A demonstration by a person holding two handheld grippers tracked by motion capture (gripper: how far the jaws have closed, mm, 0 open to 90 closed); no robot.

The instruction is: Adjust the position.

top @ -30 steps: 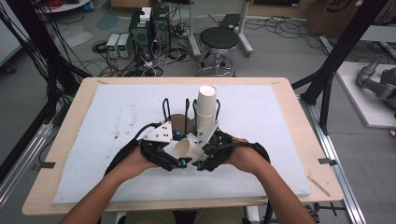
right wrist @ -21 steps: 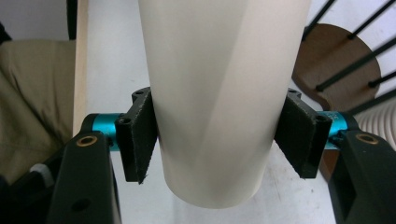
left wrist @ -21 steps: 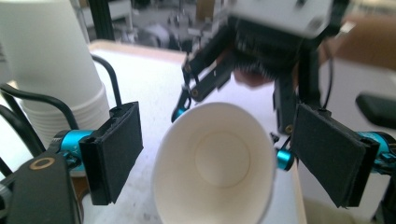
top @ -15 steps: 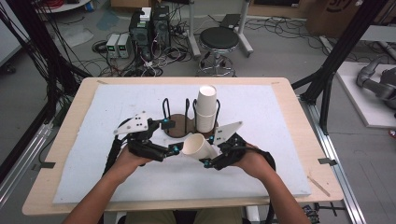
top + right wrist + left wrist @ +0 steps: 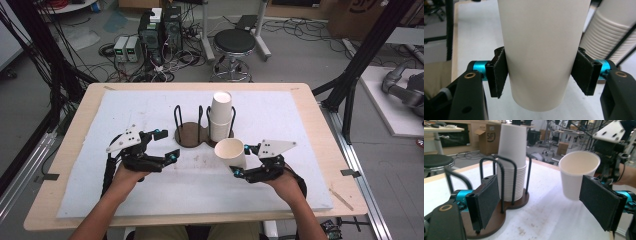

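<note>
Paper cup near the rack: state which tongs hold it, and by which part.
The right tongs clamp the paper cup across its lower side wall, upright. The left tongs are open, empty.

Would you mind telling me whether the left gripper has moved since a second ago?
Yes. The left gripper, jaws just opened and empty, has drawn left of the cup holder, away from the cup.

Each hand-held gripper, left point(image 5: 163, 145) and right point(image 5: 241, 161), is a black frame with 2 flat black jaws faced with dark, felt-like pads point(image 5: 602, 205). Short turquoise metal collars point(image 5: 479, 66) join the jaws to the body, and brass-ringed screw holes point(image 5: 470, 75) sit on the black arms. A pale grey 3-cornered plate point(image 5: 274, 147) with small dark dots, probably screws, tops each. A black cable point(image 5: 106, 170) trails along the left forearm. Both forearms are bare, without sleeves.
</note>
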